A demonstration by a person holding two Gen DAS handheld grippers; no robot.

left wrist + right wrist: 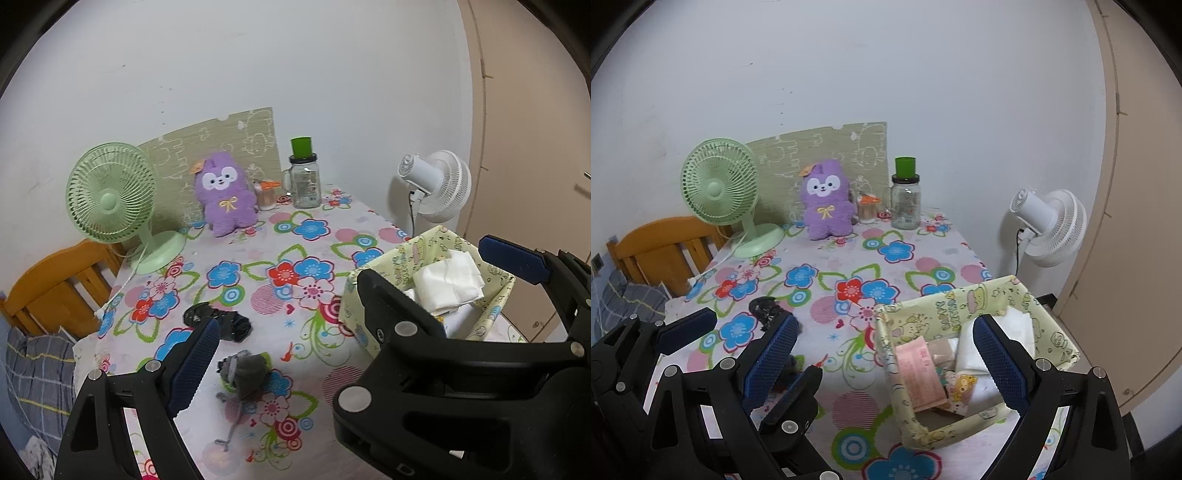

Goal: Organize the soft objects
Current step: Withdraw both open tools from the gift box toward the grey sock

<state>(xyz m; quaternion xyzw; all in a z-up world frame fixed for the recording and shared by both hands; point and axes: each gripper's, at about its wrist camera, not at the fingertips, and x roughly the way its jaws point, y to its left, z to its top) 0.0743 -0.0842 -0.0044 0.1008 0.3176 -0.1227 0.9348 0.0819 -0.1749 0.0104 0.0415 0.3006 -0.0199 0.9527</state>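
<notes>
A grey rolled sock (246,373) and a black sock bundle (221,320) lie on the flowered tablecloth (258,254). A purple plush toy (225,194) sits at the back. A pale yellow fabric box (384,266) at the right holds folded white cloths (448,282). My left gripper (347,332) is open and empty above the grey sock. My right gripper (886,358) is open and empty over the near wall of the box (934,314). The left gripper also shows in the right wrist view (746,354), partly hiding the black sock (764,308).
A green desk fan (110,203) stands at the back left. A glass jar with a green cup on top (304,181) and a small container with an orange lid (266,194) stand at the back. A white fan (439,184) is past the right edge. A wooden chair (55,284) is at the left.
</notes>
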